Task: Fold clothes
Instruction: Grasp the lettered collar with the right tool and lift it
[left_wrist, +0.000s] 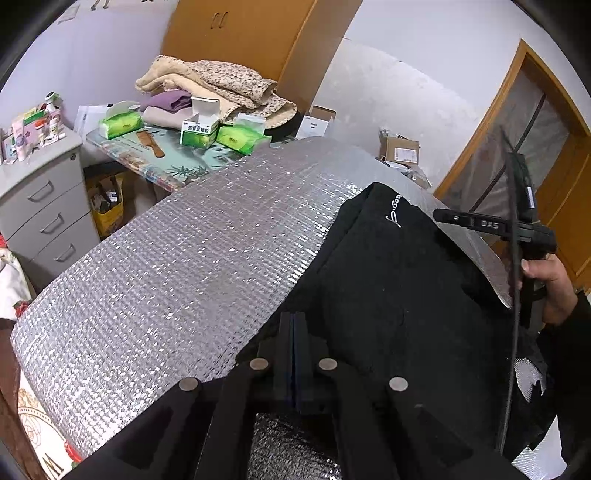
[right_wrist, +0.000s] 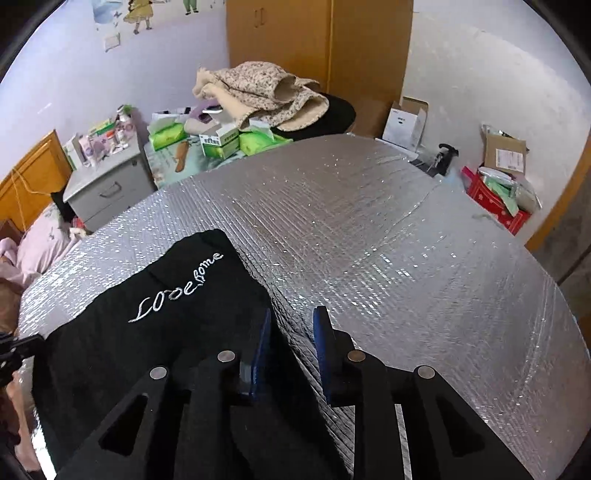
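Black garment (right_wrist: 155, 325) on silver mat (right_wrist: 369, 229)

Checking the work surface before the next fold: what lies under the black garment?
The black garment lies on a silver quilted foil mat, which shows bare all around it. Whatever supports the mat is covered, so it cannot be seen.

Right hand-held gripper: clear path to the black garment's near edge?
Probably yes. The right hand-held gripper is open beside the black garment, over the bare silver mat; nothing lies between them.
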